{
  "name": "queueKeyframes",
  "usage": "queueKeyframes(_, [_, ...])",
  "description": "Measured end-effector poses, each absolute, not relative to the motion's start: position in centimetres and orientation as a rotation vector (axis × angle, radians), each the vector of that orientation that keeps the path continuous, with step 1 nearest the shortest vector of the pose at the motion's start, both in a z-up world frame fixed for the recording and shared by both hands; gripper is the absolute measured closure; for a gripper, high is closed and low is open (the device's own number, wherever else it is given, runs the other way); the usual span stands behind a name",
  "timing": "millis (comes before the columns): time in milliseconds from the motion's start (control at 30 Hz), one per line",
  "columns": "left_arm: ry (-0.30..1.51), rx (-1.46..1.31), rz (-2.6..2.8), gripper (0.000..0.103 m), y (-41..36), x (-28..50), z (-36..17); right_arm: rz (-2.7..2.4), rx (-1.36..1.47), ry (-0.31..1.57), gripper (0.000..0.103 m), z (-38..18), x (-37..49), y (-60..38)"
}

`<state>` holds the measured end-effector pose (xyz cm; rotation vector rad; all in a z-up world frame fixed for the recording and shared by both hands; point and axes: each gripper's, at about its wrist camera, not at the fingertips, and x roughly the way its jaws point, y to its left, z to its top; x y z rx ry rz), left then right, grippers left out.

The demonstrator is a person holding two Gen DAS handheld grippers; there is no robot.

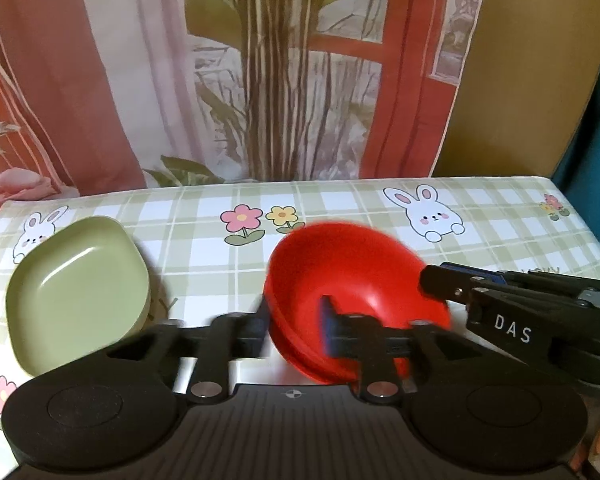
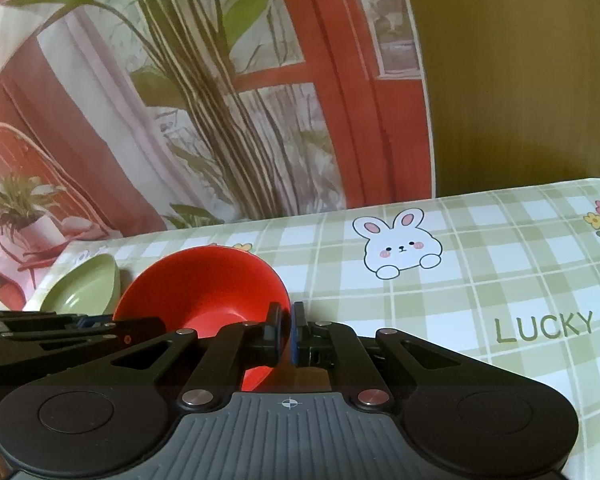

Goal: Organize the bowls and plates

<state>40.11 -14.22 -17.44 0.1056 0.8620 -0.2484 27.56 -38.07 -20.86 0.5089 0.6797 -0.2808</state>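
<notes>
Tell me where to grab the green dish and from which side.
Grip the green dish by its thin raised rim, one finger inside and one outside. Come from the near right edge, probably with the left gripper, since that side faces open tablecloth, clear of the red bowl. Its sloped walls offer no other hold.

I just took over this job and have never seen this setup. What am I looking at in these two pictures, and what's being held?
No robot: a person holds a two-finger gripper in each hand, each with a camera looking along its fingers. One picture is from the left gripper, the other from the right gripper. The rabbit tablecloth carries a green dish; a red bowl is tilted beside it. The right gripper is shut on the bowl's rim; the left gripper straddles the near rim, open.
</notes>
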Motion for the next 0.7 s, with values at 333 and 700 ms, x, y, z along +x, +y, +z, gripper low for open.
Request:
queueKeyframes(333, [0.809,0.076,-0.195,0.042,-12.8,38.4,-15.7,-0.283,0.481,0.625,0.086,-18.5,25.8,-37.8])
queueKeyframes(700, [0.654,0.069,-0.199,0.042,-12.9,32.4,-12.3,-0.333,0.294,0.508,0.076,-13.9,19.8,-36.4])
